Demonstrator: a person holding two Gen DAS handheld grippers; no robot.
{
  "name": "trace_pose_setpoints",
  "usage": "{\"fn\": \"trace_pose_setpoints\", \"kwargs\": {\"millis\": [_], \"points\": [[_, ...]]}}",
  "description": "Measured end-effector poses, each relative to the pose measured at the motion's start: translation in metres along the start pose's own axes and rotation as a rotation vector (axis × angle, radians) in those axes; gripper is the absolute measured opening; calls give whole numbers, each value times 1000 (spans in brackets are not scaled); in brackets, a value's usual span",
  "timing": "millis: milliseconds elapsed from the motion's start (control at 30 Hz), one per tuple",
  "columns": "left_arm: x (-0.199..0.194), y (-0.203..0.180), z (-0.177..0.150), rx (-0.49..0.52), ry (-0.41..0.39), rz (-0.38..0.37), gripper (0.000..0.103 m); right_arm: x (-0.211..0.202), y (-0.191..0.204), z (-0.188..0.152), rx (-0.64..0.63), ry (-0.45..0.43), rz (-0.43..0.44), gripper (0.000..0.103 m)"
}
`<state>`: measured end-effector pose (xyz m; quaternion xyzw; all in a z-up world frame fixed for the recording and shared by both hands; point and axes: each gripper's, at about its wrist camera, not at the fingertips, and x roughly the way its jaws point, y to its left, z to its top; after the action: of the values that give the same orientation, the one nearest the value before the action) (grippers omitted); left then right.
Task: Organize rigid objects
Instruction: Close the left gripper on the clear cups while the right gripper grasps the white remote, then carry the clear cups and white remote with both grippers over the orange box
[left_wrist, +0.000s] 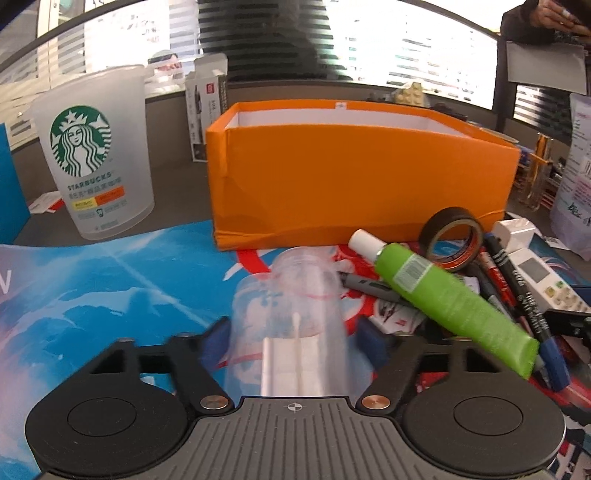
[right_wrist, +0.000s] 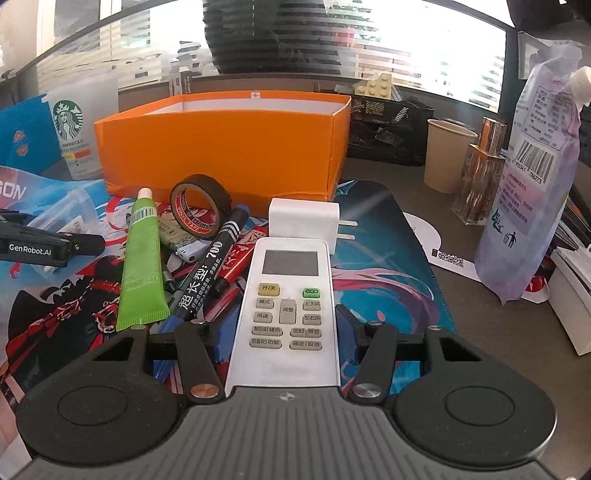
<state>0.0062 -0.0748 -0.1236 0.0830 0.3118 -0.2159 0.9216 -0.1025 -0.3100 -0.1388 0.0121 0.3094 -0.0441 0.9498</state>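
Nearest in the left wrist view, the left gripper (left_wrist: 293, 334) is seen with its blue-padded fingers (left_wrist: 371, 336) set on either side of a clear plastic jar lying on its side (left_wrist: 291, 291); the pads appear to press its walls, so it is judged to be gripped, though the blur leaves some doubt. Nearest in the right wrist view, the right gripper (right_wrist: 282, 339) is closed about the lower end of a white air-conditioner remote control with grey buttons (right_wrist: 286, 299), which lies flat on the colourful printed mat (right_wrist: 388, 266).

Just beyond, a heap of loose items is found on the mat: a green squeeze tube with a white cap (right_wrist: 142, 258), several black marker pens (right_wrist: 207, 275), a roll of dark adhesive tape standing on edge (right_wrist: 199, 205) and a white plug-in charger (right_wrist: 304, 219) touching the far end of the remote.

Behind the heap an open orange cardboard box (right_wrist: 229, 147) stands; nothing can be seen inside it from these angles. The sorting is therefore judged barely begun, with two items in hand and the whole heap left.

Further off, a frosted Starbucks cup (left_wrist: 92, 147), a paper cup (right_wrist: 445, 155) and a tall lilac pouch (right_wrist: 532, 177) stand around. The tape and tube lie between the grippers and the box and could be knocked.
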Motion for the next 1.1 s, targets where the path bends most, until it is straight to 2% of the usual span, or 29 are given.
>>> {"fn": "trace_pose_setpoints", "kwargs": {"millis": [200, 533, 767, 1100], "points": [[-3, -3, 4, 13, 36, -4, 54, -2, 1, -1, 2, -4, -14, 51], [-11, 2, 6, -49, 71, -68, 54, -12, -8, -6, 75, 2, 1, 50], [-26, 1, 10, -53, 45, -83, 54, -24, -14, -8, 131, -6, 25, 50], [-46, 6, 25, -58, -5, -77, 54, -45, -17, 0, 143, -58, 30, 50]]}}
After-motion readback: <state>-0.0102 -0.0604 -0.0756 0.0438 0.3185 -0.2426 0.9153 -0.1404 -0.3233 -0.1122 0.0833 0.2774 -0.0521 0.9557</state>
